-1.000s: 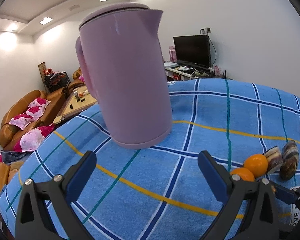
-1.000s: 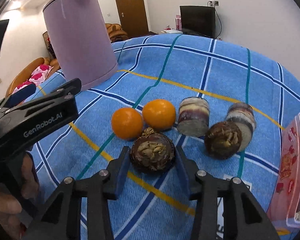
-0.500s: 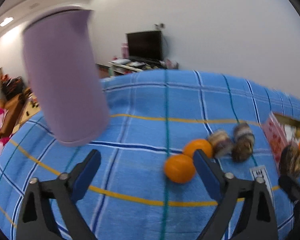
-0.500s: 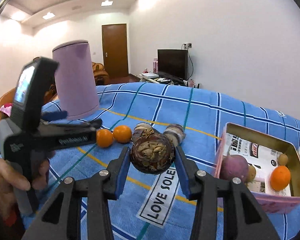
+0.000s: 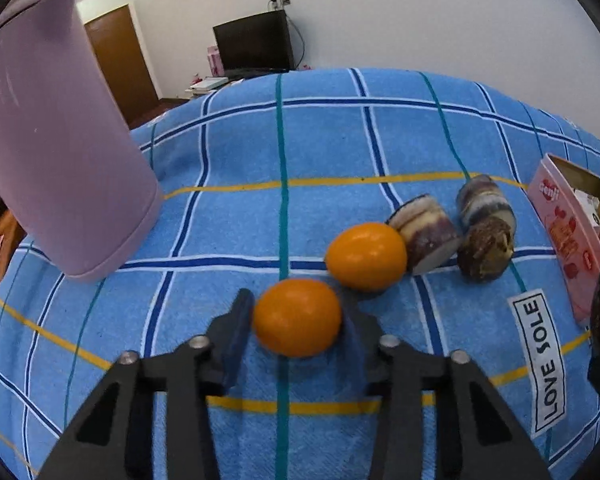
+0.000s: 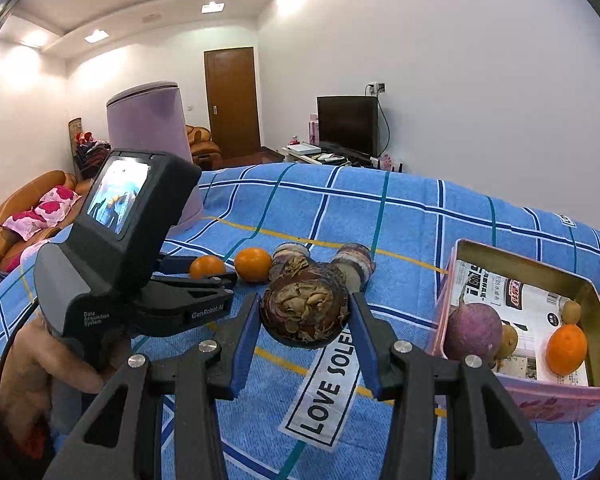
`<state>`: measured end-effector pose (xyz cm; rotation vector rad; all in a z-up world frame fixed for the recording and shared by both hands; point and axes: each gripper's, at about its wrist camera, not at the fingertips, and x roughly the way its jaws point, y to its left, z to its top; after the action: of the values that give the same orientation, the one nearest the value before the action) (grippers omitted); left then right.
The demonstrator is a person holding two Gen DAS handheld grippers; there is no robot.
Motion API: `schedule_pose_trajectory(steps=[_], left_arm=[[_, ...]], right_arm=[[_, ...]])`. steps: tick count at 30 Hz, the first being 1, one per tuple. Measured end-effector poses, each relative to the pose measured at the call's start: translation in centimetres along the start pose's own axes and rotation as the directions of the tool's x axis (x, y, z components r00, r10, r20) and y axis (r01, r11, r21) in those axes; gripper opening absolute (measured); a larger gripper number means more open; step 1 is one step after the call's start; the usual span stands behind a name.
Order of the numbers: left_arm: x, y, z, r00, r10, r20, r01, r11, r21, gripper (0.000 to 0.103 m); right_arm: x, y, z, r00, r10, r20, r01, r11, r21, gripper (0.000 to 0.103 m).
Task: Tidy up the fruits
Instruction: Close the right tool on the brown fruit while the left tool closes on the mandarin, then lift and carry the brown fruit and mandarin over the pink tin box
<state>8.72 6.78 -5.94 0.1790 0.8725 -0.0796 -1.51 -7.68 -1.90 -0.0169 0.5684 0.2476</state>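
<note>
Two oranges lie on the blue checked cloth. My left gripper [image 5: 297, 311] has the near orange [image 5: 296, 322] between its blue pads; the jaws are closing and both pads touch its sides. The second orange [image 5: 366, 256] sits just behind it. My right gripper [image 6: 304, 332] is shut on a brown rough root [image 6: 305, 310], held above the cloth to the left of the pink tin box [image 6: 560, 402]. Two cut purple-striped root pieces [image 5: 422, 236] [image 5: 486, 204] and a brown root [image 5: 486, 254] lie beside the oranges.
A tall lilac jug [image 5: 56, 140] stands at the left on the cloth. The box holds a purple round root [image 6: 474, 330], an orange [image 6: 566, 350] and small brown items. A hand [image 6: 32, 364] grips the left tool. A "LOVE SOLE" label [image 6: 328, 384] lies below the right gripper.
The left gripper swung from the jug down to the near orange and narrowed from wide open onto it. The right gripper lifted the brown root toward the box, then held still.
</note>
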Motion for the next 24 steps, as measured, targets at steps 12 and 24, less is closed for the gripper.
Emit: schedule_pose_trajectory(steps=[12, 24], left_arm=[[-5.2, -0.1, -1.1, 0.966, 0.071, 0.249, -0.063, 0.997, -0.04, 0.043], [-7.1, -1.8, -1.4, 0.933, 0.08, 0.352, -0.086, 0.996, 0.001, 0.043]], right_arm=[[-1.6, 0.4, 0.0, 0.991, -0.078, 0.106, 0.082, 0.996, -0.027, 0.046], [-1.4, -0.2, 0.0, 0.989, -0.095, 0.109, 0.097, 0.995, -0.013, 0.046]])
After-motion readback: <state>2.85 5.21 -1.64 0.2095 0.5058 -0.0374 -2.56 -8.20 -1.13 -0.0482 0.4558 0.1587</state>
